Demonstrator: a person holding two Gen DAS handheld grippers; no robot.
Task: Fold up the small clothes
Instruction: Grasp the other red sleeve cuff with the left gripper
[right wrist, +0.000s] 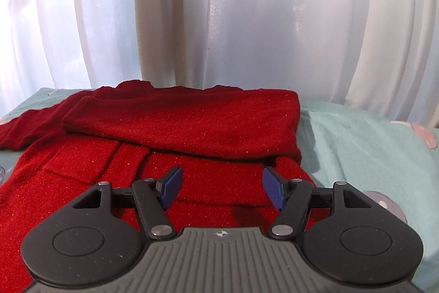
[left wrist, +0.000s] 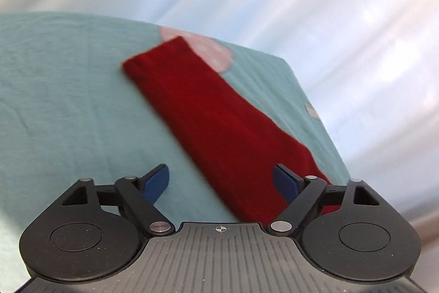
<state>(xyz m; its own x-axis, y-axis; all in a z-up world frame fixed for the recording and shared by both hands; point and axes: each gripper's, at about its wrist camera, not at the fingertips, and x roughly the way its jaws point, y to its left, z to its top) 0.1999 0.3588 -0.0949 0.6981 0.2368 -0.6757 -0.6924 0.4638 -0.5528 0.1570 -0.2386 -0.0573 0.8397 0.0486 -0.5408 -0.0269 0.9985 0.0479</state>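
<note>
Lay spread on the teal sheet (right wrist: 365, 155): a red knitted cardigan (right wrist: 192, 128), glittery, one sleeve folded across the body, the other sleeve (left wrist: 219, 122) stretched out, somewhat blurred. Lay below and between the released right gripper (right wrist: 222, 190); passed under the released left gripper (left wrist: 221, 184), perhaps untouched.

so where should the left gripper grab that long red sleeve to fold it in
Grip the sleeve at its free cuff end, the far tip lying flat on the teal sheet. Come from above with the open left gripper across its narrow width, so the strip swings over.
</note>
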